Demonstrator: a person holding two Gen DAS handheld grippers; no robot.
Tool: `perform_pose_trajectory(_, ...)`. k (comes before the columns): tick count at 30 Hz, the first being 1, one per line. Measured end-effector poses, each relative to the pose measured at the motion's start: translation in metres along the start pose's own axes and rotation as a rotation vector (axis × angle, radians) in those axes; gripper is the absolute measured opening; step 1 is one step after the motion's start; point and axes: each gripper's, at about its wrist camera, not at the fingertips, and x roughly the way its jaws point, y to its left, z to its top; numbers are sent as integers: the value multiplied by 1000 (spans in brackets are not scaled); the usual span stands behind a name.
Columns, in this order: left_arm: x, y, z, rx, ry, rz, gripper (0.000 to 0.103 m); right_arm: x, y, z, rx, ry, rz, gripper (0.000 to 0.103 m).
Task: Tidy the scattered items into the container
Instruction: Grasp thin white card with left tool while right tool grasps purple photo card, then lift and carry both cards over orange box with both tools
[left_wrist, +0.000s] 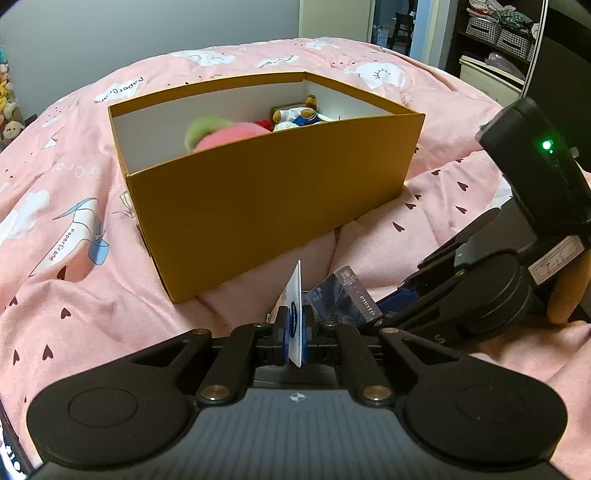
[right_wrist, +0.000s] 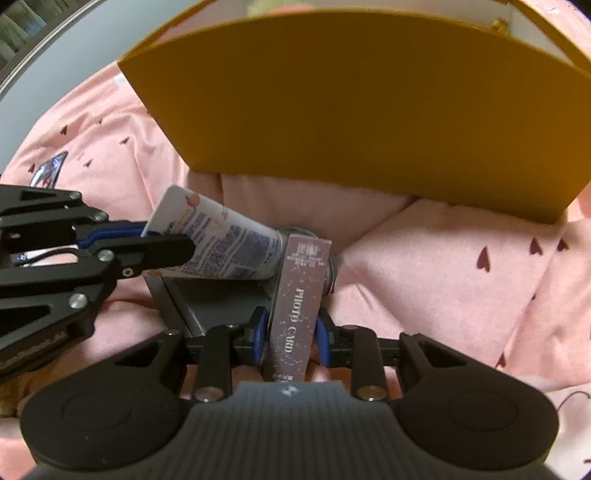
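Note:
A mustard cardboard box (left_wrist: 266, 199) stands open on the pink quilt, with soft toys (left_wrist: 221, 133) and a small bear doll (left_wrist: 299, 114) inside. In front of it, my left gripper (left_wrist: 295, 321) is shut on the flat end of a white printed tube (left_wrist: 295, 295), seen edge-on. In the right wrist view the tube (right_wrist: 225, 240) lies slanted beside the left gripper (right_wrist: 162, 236). My right gripper (right_wrist: 291, 332) is shut on a mauve "PHOTO CARD" box (right_wrist: 299, 295) just below the container's near wall (right_wrist: 351, 110). The left wrist view shows that card box (left_wrist: 343, 295) and the right gripper (left_wrist: 391, 306).
The pink quilt (left_wrist: 74, 258) is rumpled into folds around the box. A grey flat object (right_wrist: 214, 302) lies under the tube. A small dark card (right_wrist: 50, 170) rests on the quilt at the left. Shelves with baskets (left_wrist: 495, 33) stand behind the bed.

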Motion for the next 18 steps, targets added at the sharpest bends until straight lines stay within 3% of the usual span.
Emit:
perform_pose_trajectory(8, 4, 2, -1, -23, -11, 0, 7, -11, 0, -5, 15, -34, -13, 28)
perform_pose_trajectory(18, -5, 9, 3, -71, -52, 20, 5, -42, -11, -3, 32, -141, -73, 25)
